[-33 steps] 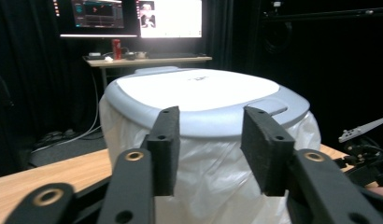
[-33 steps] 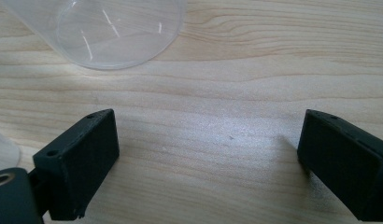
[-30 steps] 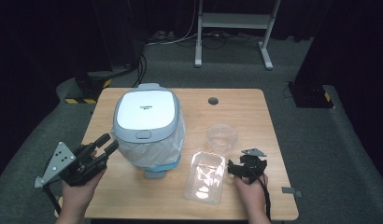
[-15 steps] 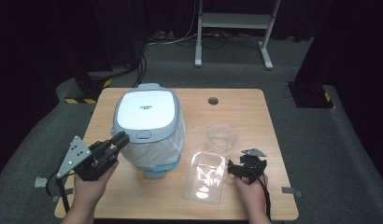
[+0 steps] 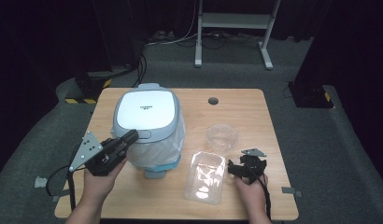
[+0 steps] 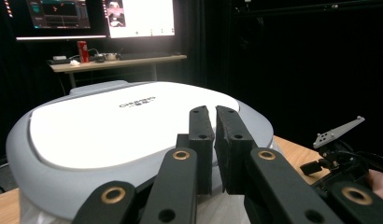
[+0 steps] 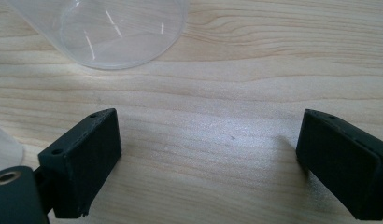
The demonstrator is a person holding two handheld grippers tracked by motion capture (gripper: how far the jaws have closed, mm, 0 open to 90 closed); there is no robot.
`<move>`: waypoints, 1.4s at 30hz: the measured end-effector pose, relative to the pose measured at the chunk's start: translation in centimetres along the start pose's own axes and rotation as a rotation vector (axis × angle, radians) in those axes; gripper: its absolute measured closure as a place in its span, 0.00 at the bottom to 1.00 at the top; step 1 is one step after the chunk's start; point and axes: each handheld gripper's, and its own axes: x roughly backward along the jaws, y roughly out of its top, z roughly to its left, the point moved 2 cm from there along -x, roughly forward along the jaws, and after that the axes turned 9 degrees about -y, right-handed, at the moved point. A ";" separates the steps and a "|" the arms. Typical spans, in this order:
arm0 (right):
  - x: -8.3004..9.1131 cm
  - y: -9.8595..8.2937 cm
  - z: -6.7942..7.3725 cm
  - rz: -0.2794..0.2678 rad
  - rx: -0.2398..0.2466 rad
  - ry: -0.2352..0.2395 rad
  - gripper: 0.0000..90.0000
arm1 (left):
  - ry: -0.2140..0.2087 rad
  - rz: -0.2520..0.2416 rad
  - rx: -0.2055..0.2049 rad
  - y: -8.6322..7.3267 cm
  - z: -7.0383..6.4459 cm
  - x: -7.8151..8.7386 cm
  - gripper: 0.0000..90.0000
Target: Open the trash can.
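Observation:
A white-and-grey lidded bin (image 5: 147, 126) with a clear liner bag stands on the left half of the wooden table (image 5: 236, 109). My left gripper (image 5: 129, 137) is shut with nothing in it, its tips at the lid's front left rim. In the left gripper view the jaws (image 6: 214, 121) lie over the white lid (image 6: 110, 126). My right gripper (image 5: 236, 169) rests low on the table, open and holding nothing, between a clear rectangular tray (image 5: 206, 176) and a clear round bowl (image 5: 221, 136). Ahead of its jaws (image 7: 208, 158), the right gripper view has the bowl (image 7: 115, 32) at the top left.
A round hole (image 5: 213, 101) sits in the table near its far edge. Bare wood lies to the right of the bowl. Cables and a metal stand (image 5: 231, 32) are on the floor beyond the table. Off behind the bin stands a desk with monitors (image 6: 115, 28).
My left gripper has risen from the table's left edge and moved right, up to the bin's lid. The right gripper has stayed where it was.

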 end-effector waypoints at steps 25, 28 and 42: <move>0.0 0.0 0.0 -0.002 0.005 0.002 0.08 | 0.012 0.062 0.002 -0.2 -0.4 -1.2 0.96; 0.0 0.0 0.1 -0.003 0.005 0.001 0.08 | 0.036 0.083 -0.004 0.0 -0.6 -1.4 0.96; 0.1 0.0 0.0 -0.001 0.002 0.006 0.08 | 0.099 0.032 0.006 1.0 0.7 1.6 0.68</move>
